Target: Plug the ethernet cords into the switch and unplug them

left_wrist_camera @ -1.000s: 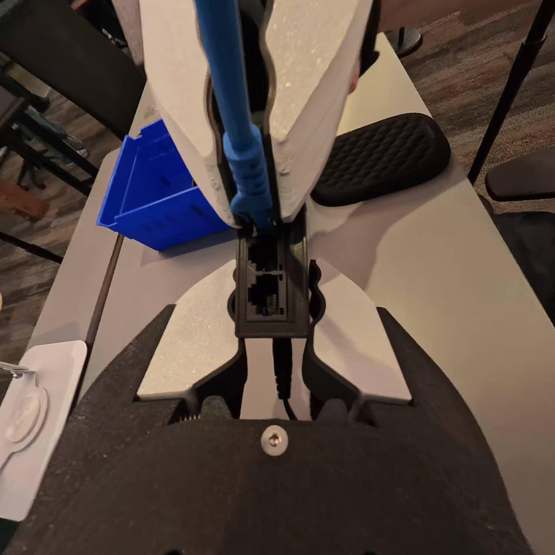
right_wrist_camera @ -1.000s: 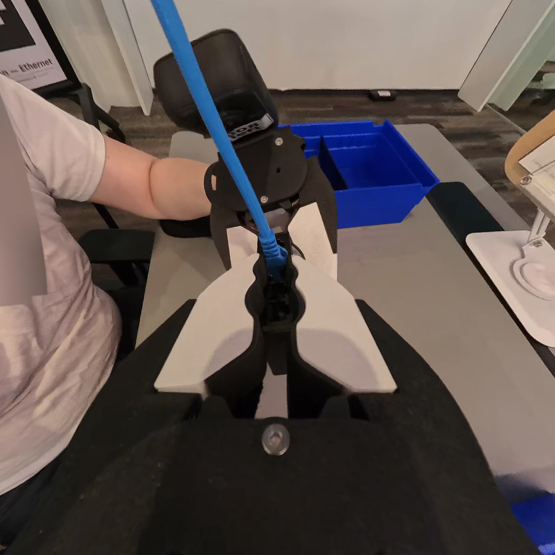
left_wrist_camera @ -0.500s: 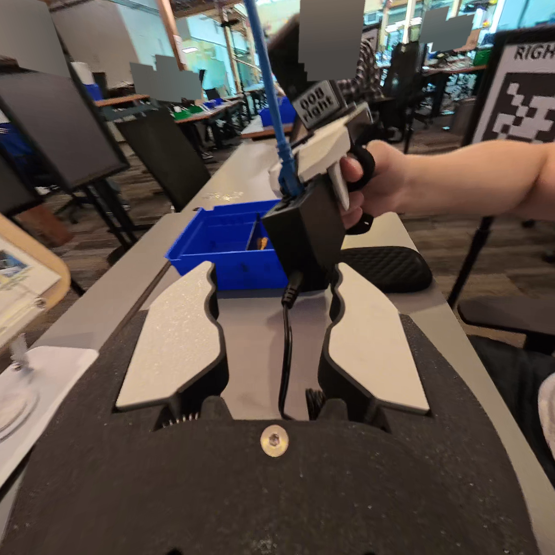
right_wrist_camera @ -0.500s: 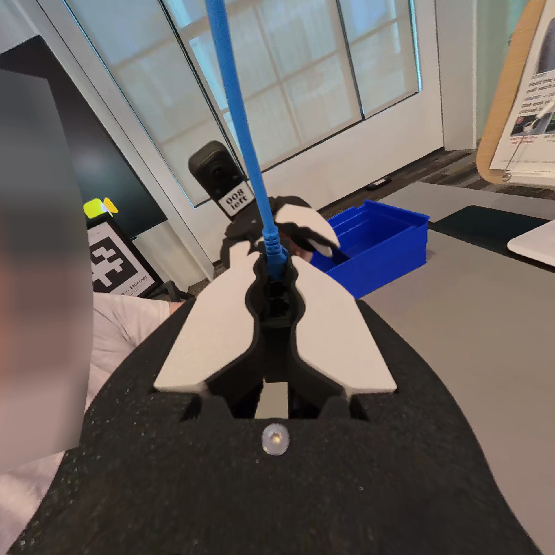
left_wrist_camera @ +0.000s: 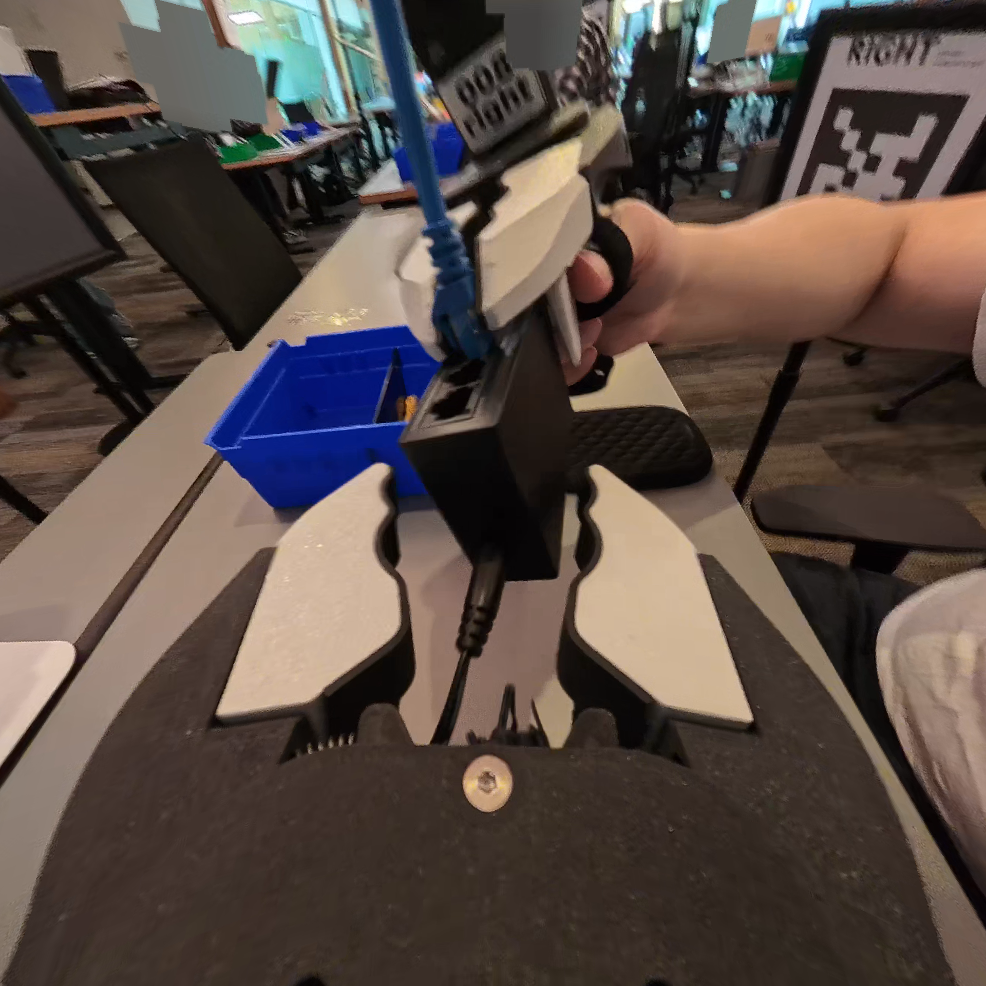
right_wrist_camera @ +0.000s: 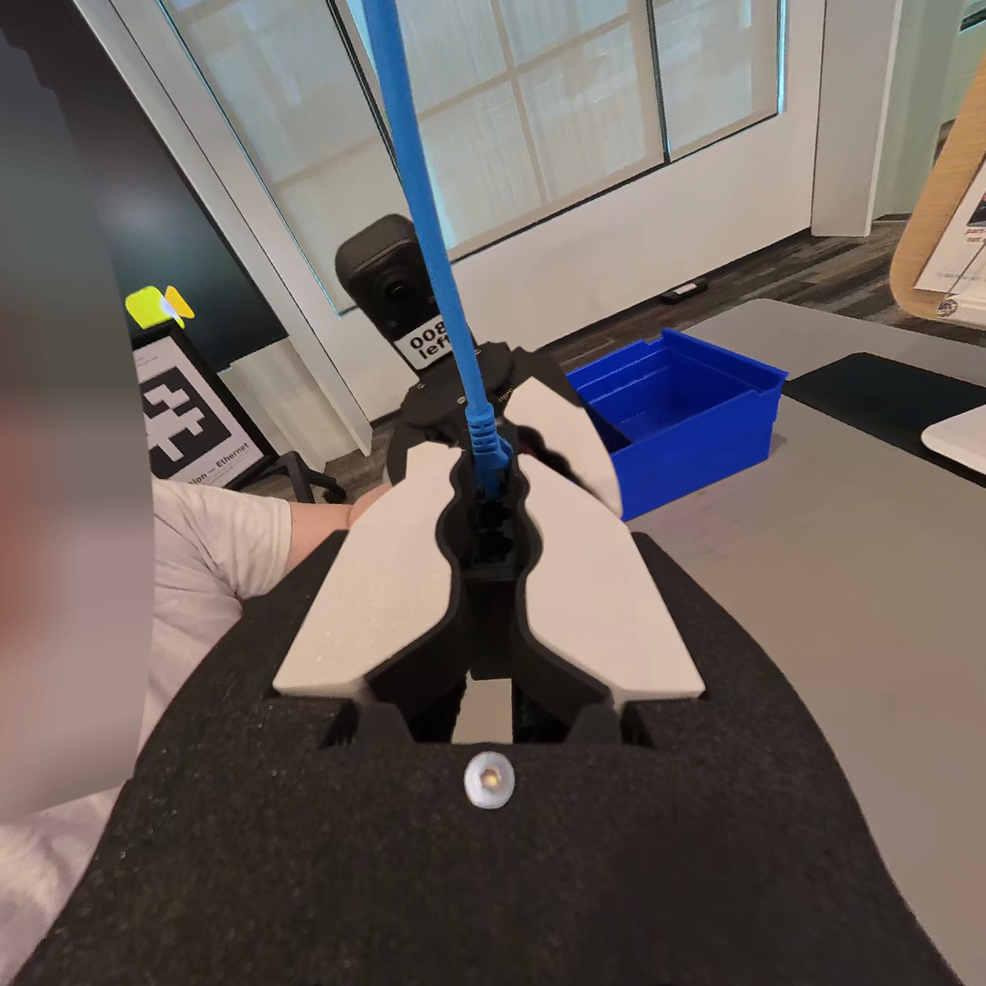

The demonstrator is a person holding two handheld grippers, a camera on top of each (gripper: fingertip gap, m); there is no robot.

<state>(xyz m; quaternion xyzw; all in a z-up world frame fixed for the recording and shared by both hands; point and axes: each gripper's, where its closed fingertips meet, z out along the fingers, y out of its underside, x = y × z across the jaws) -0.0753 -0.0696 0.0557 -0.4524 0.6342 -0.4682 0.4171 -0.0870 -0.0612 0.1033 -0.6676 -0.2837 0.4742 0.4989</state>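
Two grippers meet in the middle of each frame. The right gripper (right_wrist_camera: 488, 475) pinches the blue plug (right_wrist_camera: 486, 453) of the ethernet cord (left_wrist_camera: 411, 122), which sits in the top port of the black switch (left_wrist_camera: 496, 453). The switch hangs tilted above the grey table (left_wrist_camera: 133, 507), likely so a pull can free the plug. The left gripper (left_wrist_camera: 488, 501) gapes wide around the switch's lower end without touching. Only its view shows the black power cable (left_wrist_camera: 477, 613) and the hand (left_wrist_camera: 640, 283). Only the right view looks straight down into the ports.
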